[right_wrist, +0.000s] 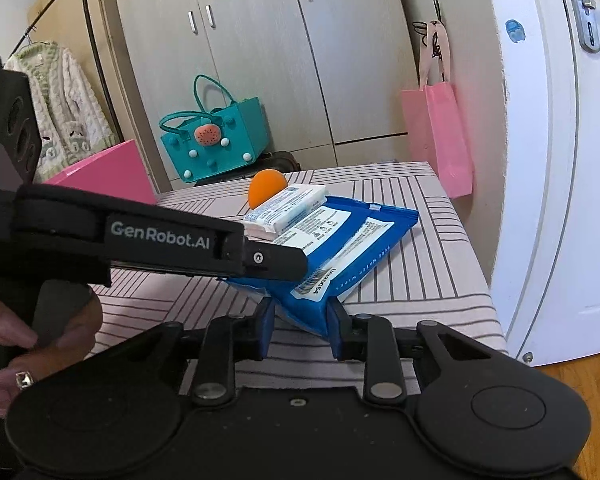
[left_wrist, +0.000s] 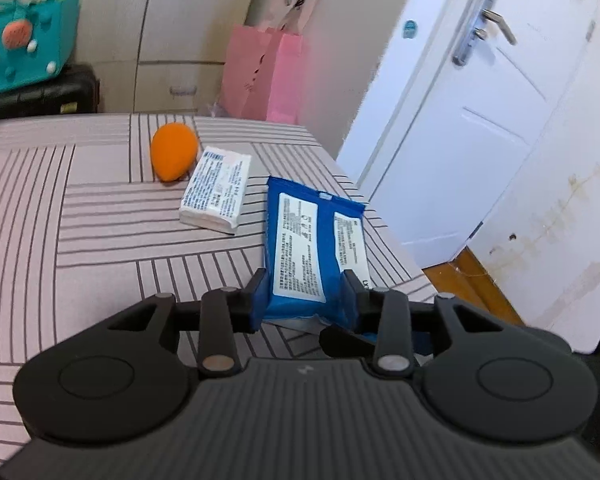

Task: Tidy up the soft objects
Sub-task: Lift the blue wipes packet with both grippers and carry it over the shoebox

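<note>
The left gripper (left_wrist: 305,298) is seen with its two jaws set on either side of the near end of the blue wipes pack (left_wrist: 314,248); whether the pads press on it cannot be told. In the right wrist view the right gripper (right_wrist: 300,330) is clamped on the near corner of the same pack (right_wrist: 340,252), whose near end is lifted off the striped table (right_wrist: 420,276) while its far end rests there. The left gripper (right_wrist: 284,266) is seen from the side reaching in from the left over the pack, carried by a hand (right_wrist: 28,344) wearing a ring. Just beyond the pack, a white tissue packet (left_wrist: 216,190) lies flat on the table (left_wrist: 80,220), and an orange egg-shaped sponge (left_wrist: 173,153) is found just left of and behind it, touching or nearly so. Farther off, a pink paper bag (left_wrist: 260,76) hangs by the wall, a teal bag (left_wrist: 24,40) sits on a black case (left_wrist: 44,98) at the far left, and a white door (left_wrist: 480,120) stands to the right.
</note>
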